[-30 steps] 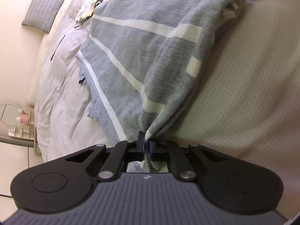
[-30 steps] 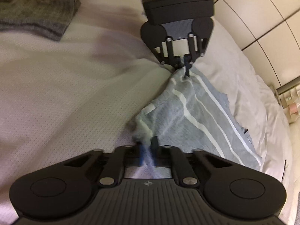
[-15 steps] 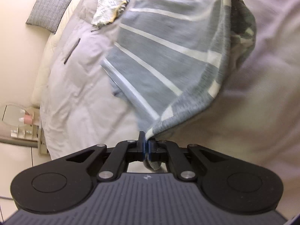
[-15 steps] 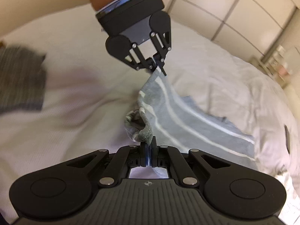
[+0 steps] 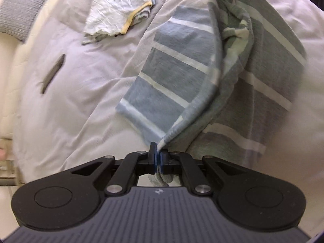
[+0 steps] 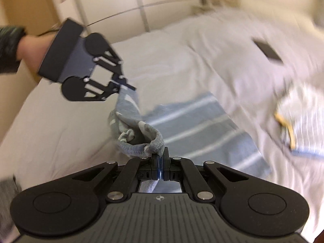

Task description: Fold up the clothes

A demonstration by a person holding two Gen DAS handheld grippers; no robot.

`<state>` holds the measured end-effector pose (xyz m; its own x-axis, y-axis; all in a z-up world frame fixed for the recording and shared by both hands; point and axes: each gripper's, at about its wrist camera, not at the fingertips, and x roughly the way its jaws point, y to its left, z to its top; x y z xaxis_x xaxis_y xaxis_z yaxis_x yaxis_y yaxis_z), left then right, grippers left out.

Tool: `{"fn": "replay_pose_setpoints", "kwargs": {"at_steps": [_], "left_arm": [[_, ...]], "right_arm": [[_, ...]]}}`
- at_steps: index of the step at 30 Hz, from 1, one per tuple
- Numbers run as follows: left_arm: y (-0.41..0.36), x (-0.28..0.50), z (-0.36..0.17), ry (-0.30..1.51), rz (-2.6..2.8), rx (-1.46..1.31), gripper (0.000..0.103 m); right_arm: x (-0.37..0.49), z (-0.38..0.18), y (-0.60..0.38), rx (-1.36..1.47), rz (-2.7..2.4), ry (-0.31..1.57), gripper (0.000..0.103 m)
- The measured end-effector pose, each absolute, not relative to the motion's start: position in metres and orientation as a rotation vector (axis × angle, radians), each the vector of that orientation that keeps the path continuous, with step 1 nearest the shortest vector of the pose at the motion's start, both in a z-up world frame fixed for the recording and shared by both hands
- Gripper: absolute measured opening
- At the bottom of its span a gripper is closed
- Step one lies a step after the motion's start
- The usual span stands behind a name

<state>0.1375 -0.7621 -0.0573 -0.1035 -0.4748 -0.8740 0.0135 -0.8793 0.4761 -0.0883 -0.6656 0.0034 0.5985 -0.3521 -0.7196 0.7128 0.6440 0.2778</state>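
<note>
Bed (image 5: 85, 93) fills most of both views, covered in a pale, wrinkled duvet (image 6: 212, 60); the near part in the right wrist view is smoother and whiter. Behind the bed, a cream panelled wall (image 6: 125, 2) with thin dark seams, and a tan wood panel (image 6: 24, 10) at far left. Grey ribbed pillow (image 5: 22, 8) sits at the top-left corner of the bed. Some blurred clutter at the bed's far end, can't tell what.

Striped shirt (image 5: 182, 77), grey-blue with white bands, is lifted off the duvet between the two grippers; its lower part drapes onto the bed, its middle bunched and twisted. White crumpled cloth (image 5: 119, 6) with a yellow edge lies apart from it, farther up the bed. Small dark flat thing (image 5: 53, 73) lies on the duvet, well apart from the shirt.

Left gripper (image 5: 158, 158) is clamped tight on a shirt edge, fabric pinched between the pads. Right gripper (image 6: 160, 162) is likewise pinched closed on a rolled hem. A hand (image 6: 32, 50) with a dark sleeve (image 6: 9, 48) carries the left gripper.
</note>
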Motion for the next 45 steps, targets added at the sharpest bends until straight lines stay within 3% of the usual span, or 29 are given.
{"fn": "replay_pose_setpoints", "kwargs": {"at_steps": [9, 19, 24, 26, 33, 36, 39, 45], "left_arm": [[-0.853, 0.079, -0.107, -0.421, -2.135, 1.992, 0.001], [-0.889, 0.061, -0.128, -0.385, -2.198, 2.035, 0.002], [-0.912, 0.069, -0.126, -0.205, -2.156, 1.898, 0.014], [-0.921, 0.080, -0.118, -0.129, -2.117, 1.823, 0.014], [-0.936, 0.136, -0.088, 0.119, -1.973, 1.634, 0.016], [-0.930, 0.153, -0.085, 0.250, -1.953, 1.573, 0.026], [-0.925, 0.159, -0.089, 0.355, -1.956, 1.526, 0.027], [-0.931, 0.151, -0.100, 0.511, -1.984, 1.395, 0.027]], "right_arm": [[-0.170, -0.067, -0.752, 0.931, -0.718, 0.630, 0.000], [-0.200, -0.088, -0.766, 1.056, -0.768, 0.580, 0.000], [-0.208, -0.099, -0.766, 1.110, -0.810, 0.572, 0.000], [-0.211, -0.102, -0.767, 1.132, -0.836, 0.568, 0.000], [-0.217, -0.099, -0.764, 1.134, -0.906, 0.572, 0.016], [-0.220, -0.098, -0.762, 1.142, -0.930, 0.569, 0.019], [-0.220, -0.098, -0.762, 1.146, -0.941, 0.571, 0.028], [-0.215, -0.098, -0.766, 1.132, -0.936, 0.582, 0.029]]}}
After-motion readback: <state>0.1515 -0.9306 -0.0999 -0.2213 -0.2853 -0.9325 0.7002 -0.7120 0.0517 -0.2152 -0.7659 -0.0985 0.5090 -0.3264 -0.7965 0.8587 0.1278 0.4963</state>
